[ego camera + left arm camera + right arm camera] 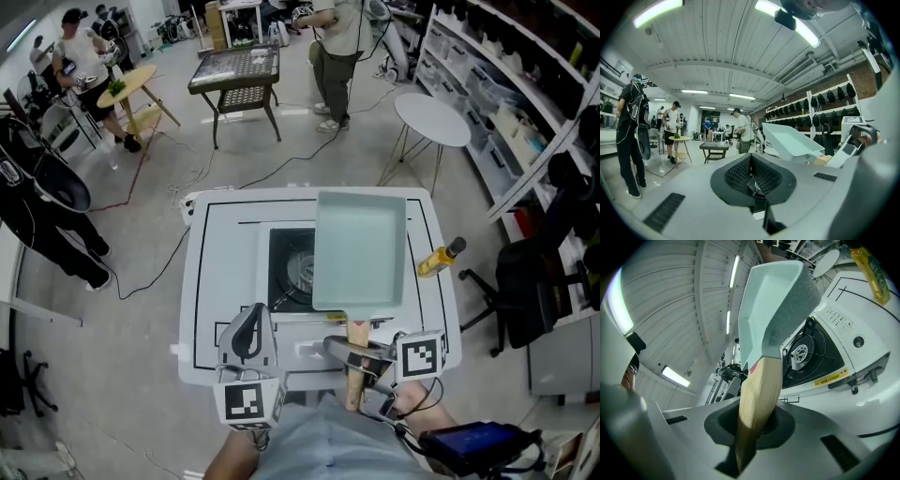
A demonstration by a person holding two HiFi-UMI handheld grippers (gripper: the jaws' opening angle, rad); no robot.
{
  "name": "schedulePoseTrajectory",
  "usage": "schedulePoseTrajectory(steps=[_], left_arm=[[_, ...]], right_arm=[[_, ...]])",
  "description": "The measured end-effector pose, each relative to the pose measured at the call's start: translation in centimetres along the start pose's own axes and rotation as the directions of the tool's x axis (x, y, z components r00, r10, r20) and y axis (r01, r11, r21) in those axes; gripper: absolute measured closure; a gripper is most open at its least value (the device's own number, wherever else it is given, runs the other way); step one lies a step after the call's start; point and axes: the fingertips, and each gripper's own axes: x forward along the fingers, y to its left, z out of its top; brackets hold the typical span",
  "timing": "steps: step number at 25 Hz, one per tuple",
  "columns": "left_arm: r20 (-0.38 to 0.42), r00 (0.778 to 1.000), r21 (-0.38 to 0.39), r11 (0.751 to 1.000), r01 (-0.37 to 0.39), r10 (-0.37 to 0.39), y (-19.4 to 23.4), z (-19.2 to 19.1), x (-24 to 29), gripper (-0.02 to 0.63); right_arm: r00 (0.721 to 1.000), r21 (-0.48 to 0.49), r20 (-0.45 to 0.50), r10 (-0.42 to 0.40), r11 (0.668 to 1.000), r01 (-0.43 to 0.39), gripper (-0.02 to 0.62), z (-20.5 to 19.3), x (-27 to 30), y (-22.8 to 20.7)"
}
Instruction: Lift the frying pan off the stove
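Observation:
A rectangular pale-green frying pan [359,248] with a wooden handle [355,375] hangs over the right half of the portable stove [292,267]. My right gripper [361,361] is shut on that handle near the table's front edge. In the right gripper view the pan [773,301] tilts up clear of the burner [801,351], and the handle [757,404] runs down between the jaws. My left gripper [248,339] hovers at the table's front left, shut with nothing in it. From the left gripper view the pan [790,140] floats to the right above the table.
A yellow oil bottle [439,258] lies on the white table [216,281] right of the pan. A black chair [525,281] and shelving [506,84] stand to the right. Beyond the table are a round white table [431,117], a dark low table [236,70], floor cables and people.

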Motion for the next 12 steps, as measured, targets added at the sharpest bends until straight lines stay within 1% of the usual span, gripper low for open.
schedulePoseTrajectory(steps=[2,5,12], left_arm=[[0.000,1.000,0.002,1.000,0.001,-0.001,-0.04,-0.10,-0.12,0.588],[0.003,1.000,0.007,1.000,0.004,-0.004,-0.13,-0.21,-0.35,0.588],[0.007,1.000,0.009,1.000,-0.002,0.002,0.40,0.04,-0.35,0.588]], right_arm=[[1.000,-0.003,-0.007,-0.006,1.000,0.006,0.531,-0.25,-0.07,-0.29],[1.000,0.004,0.005,0.023,1.000,-0.023,0.531,-0.23,0.14,0.32],[1.000,0.001,-0.001,0.024,1.000,-0.024,0.531,0.01,0.66,0.40]])
